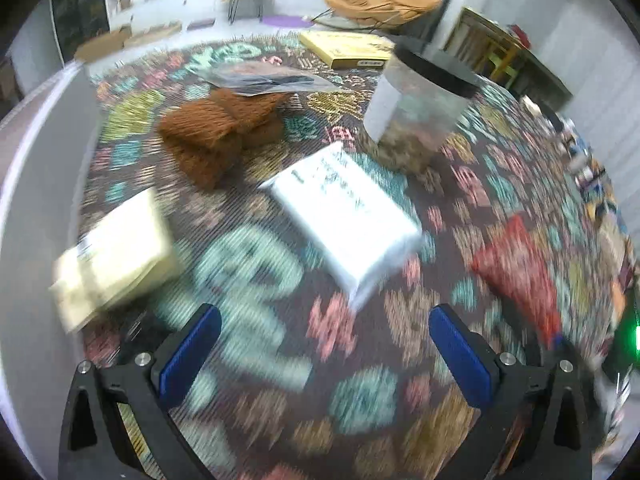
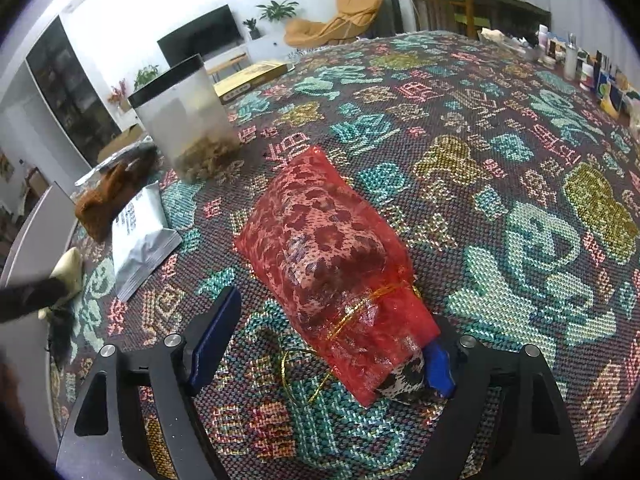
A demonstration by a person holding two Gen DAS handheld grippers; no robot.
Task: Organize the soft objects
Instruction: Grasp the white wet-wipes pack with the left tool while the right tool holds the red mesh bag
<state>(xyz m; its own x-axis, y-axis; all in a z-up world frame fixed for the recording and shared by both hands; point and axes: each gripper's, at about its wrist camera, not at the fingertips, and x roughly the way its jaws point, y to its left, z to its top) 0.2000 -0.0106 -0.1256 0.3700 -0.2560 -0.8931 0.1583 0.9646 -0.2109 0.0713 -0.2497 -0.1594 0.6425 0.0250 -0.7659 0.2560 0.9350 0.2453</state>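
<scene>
A patterned cloth (image 2: 480,168) covers the whole table under me. On it, from my left claw's camera, the lidded jar (image 1: 416,108) stands at one o'clock, the white packet (image 1: 348,216) lies at twelve, the brown knit (image 1: 218,132) sits at eleven with a clear bag (image 1: 264,78) touching its far edge, and a cream packet (image 1: 116,256) lies at ten near the table edge. A yellow box (image 1: 348,48) lies at the far rim. That view is blurred.

My left claw (image 1: 325,344) is released, jaws wide apart over bare cloth, touching nothing.

My right claw (image 2: 320,344) is also spread. The red mesh pouch (image 2: 332,264), tied with gold cord (image 2: 348,320), lies between the jaws: its tied end touches the right finger (image 2: 440,368), while the left finger (image 2: 212,340) stands apart from it.
</scene>
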